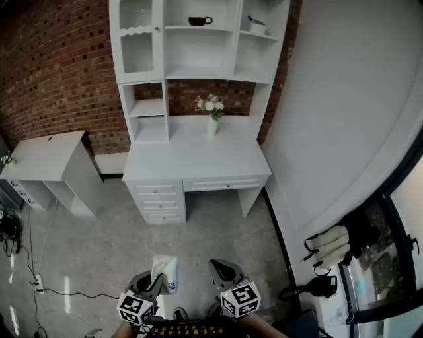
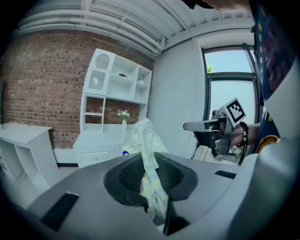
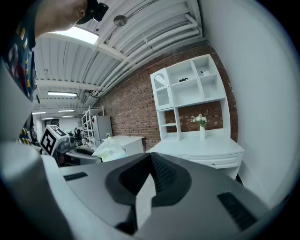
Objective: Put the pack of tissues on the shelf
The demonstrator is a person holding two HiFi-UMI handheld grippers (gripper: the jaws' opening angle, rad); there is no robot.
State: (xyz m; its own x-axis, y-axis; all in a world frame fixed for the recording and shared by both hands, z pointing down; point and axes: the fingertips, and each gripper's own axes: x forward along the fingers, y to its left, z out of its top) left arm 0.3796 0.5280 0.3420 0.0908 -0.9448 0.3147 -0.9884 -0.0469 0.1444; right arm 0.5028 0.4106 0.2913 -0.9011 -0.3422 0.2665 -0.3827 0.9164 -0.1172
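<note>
L gripper: hanging low at bottom left of head view, over floor, well short of worktop.
L fingers: clamping on tissues; pack standing up betw. pads, soft wrapper bulging out above them.
tissues: riding in L gripper, in air, well apart from shelf; also showing at left of R gripper view.
R gripper: hovering just beside L one, level w/ it, pointing same way twd worktop.
R fingers: lying closed together, gripping nothing.
R hand: wrapping round R gripper's handle, dark band at wrist.
shelf: standing on back of worktop against brick wall; carrying dark cup on upper mid board, plus small pale item on upper R board, too small to tell.
vase: standing w/ white flowers on worktop, under shelf's mid bay.
side table: sitting left of worktop, apart from it, also against brick wall.
</note>
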